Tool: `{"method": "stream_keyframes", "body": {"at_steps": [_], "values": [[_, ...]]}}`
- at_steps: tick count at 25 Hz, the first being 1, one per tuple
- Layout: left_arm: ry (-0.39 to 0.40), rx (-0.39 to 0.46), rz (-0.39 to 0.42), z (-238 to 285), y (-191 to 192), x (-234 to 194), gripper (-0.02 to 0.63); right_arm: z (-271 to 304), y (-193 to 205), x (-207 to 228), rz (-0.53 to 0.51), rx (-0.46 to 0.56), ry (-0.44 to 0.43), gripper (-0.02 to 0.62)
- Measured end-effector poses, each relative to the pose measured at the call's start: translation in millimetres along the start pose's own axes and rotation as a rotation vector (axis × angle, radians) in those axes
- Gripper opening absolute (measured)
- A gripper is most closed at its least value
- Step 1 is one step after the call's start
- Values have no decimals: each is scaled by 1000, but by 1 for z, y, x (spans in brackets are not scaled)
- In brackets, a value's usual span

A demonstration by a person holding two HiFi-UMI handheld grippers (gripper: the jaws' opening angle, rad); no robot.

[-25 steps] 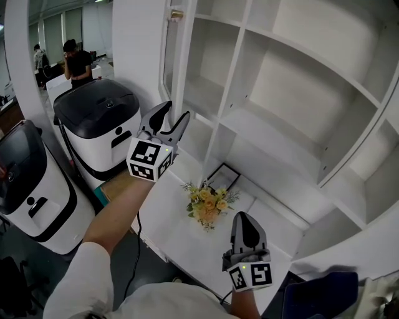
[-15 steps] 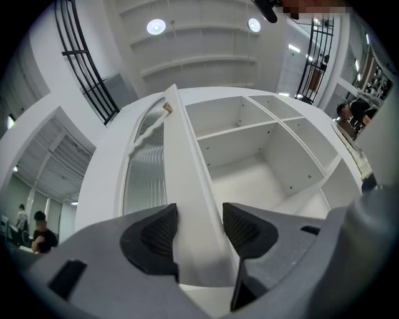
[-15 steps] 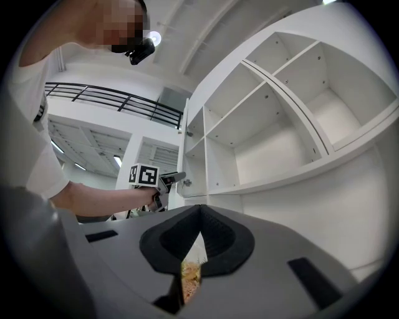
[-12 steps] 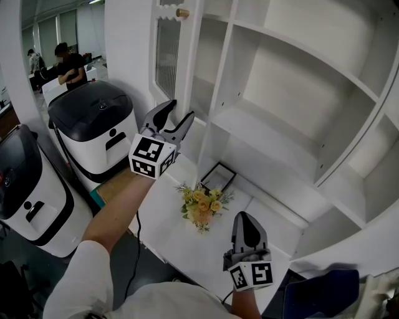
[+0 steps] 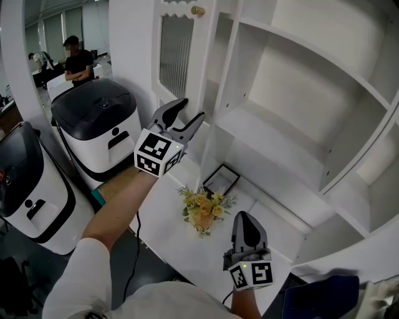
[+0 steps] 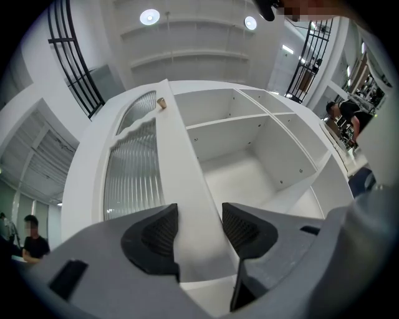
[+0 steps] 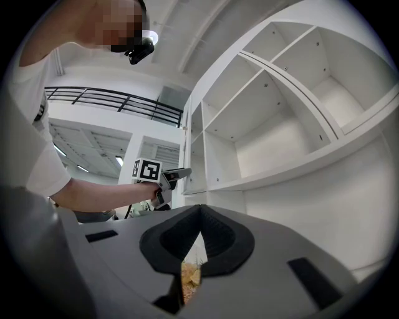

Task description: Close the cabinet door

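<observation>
cabinet door, a white frame around a ribbed glass pane with a small brass knob near its free edge, stands ajar at the left end of the tall white cabinet of open shelves, swung out from the shelf fronts. the left hand-held gripper, grey with a marker cube at its back, is held out on a bare forearm at the lower part of that free edge. in the left gripper view its jaws stand apart and the door's white edge runs up between them, with the glass pane to the left and the shelves to the right; whether either pad presses the door cannot be told. the right hand-held gripper hangs low and nearer the person, over the white surface under the shelves, well apart from the door. its jaws are closed tip to tip with nothing between them, and a thin gap below the tips shows yellow beyond. on the surface a small bunch of yellow flowers lies between the two grippers, with a black rectangular picture frame just behind it at the cabinet's foot. left of the cabinet stand two rounded white-and-black machines, and a person in a black top stands far back.
</observation>
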State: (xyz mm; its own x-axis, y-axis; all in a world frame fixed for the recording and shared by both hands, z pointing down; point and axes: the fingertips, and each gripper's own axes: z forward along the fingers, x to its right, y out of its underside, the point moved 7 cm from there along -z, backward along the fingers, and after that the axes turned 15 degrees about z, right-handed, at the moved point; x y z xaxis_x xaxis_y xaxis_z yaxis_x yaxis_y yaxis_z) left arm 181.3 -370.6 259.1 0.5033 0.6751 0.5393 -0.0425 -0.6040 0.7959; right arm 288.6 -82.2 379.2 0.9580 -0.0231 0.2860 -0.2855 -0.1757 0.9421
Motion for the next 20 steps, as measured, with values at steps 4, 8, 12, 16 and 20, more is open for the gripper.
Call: {"method": "stream_keyframes", "body": {"at_steps": [4, 8, 12, 16, 20], "values": [[15, -3, 5, 12, 1, 2, 206, 5, 1, 7, 8, -4, 5, -2], [25, -12, 29, 21, 2, 4, 206, 6, 3, 13, 16, -6, 13, 0], [47, -22, 37, 29, 3, 5, 206, 8, 4, 17, 22, -3, 22, 0], [59, -27, 36, 34, 5, 5, 206, 8, 6, 18, 25, -1, 28, -2], [64, -25, 28, 39, 5, 4, 206, 7, 7, 19, 25, 1, 39, -2]]}}
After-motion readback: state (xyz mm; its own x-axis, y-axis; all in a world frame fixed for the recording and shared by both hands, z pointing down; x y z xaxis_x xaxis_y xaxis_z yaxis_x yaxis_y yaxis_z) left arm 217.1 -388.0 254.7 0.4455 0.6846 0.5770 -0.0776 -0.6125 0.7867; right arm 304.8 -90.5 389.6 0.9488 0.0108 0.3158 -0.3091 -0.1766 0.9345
